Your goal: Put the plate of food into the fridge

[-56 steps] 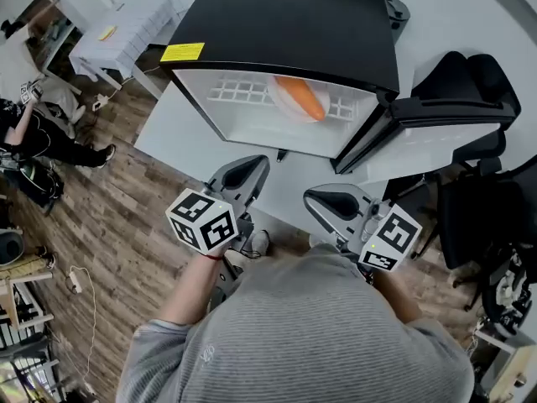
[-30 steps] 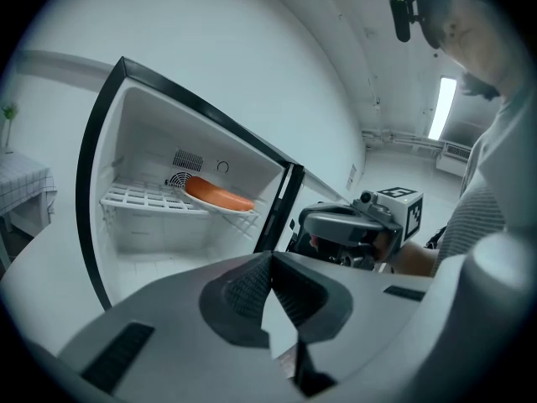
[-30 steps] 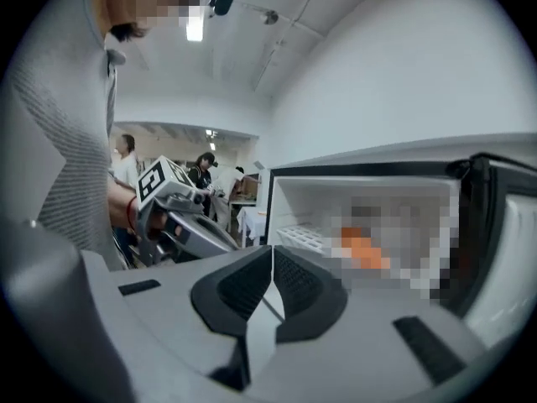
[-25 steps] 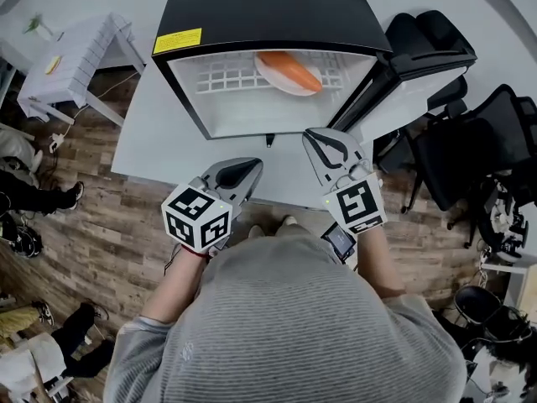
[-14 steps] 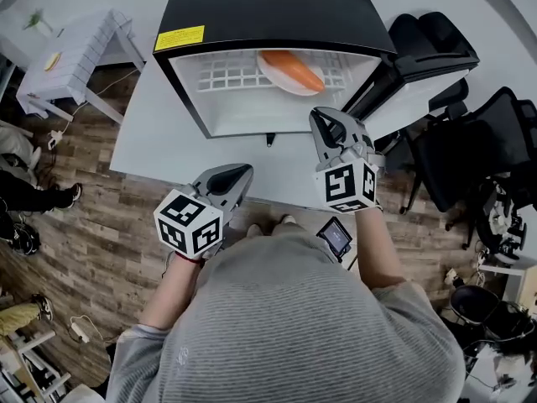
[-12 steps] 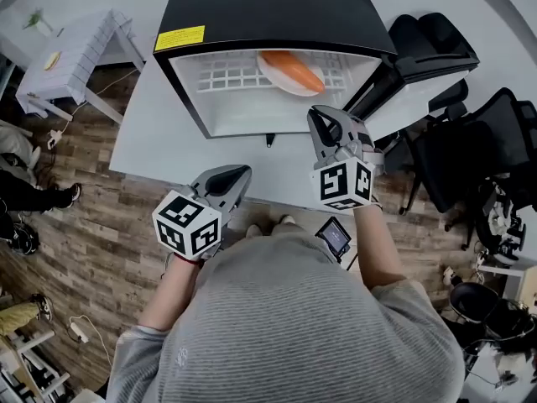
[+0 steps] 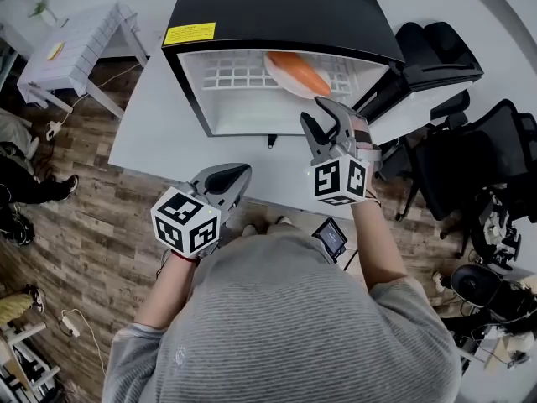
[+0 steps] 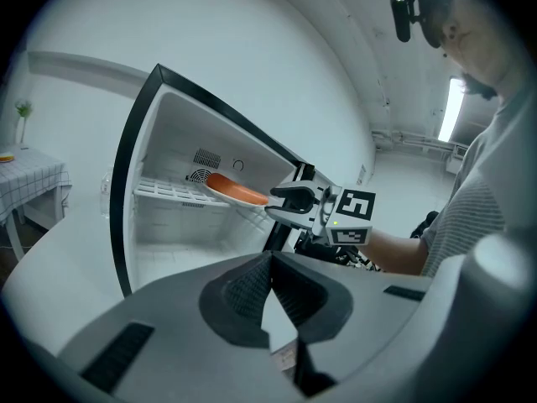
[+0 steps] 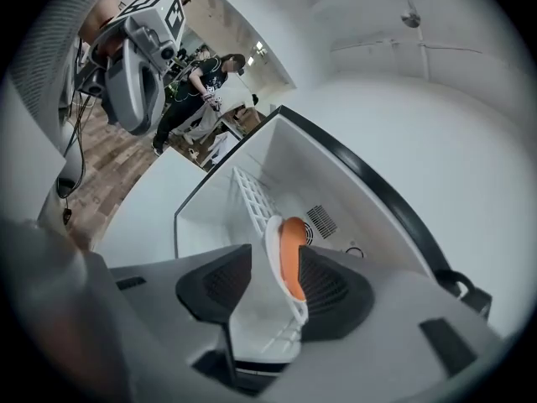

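Note:
A white plate (image 7: 295, 71) with orange food lies on the wire shelf (image 7: 235, 72) inside the open black mini fridge (image 7: 277, 11). My right gripper (image 7: 322, 117) hovers just in front of the fridge opening, rolled onto its side. Its jaws have just been opening and now stand open. In the right gripper view the plate (image 9: 284, 263) shows through the gap of my right gripper (image 9: 273, 290), a little beyond the pads and untouched. My left gripper (image 7: 238, 175) stays shut and empty near the table's front edge; in its own view my left gripper (image 8: 270, 277) has its jaws together.
The fridge stands on a white table (image 7: 159, 133), its door (image 7: 394, 86) swung open to the right. Black office chairs (image 7: 482, 145) crowd the right side. A small white table (image 7: 80, 44) stands at the far left on the wood floor.
The right gripper has moved toward the fridge opening, rolled onto its side and spread its jaws. The left gripper has hardly moved.

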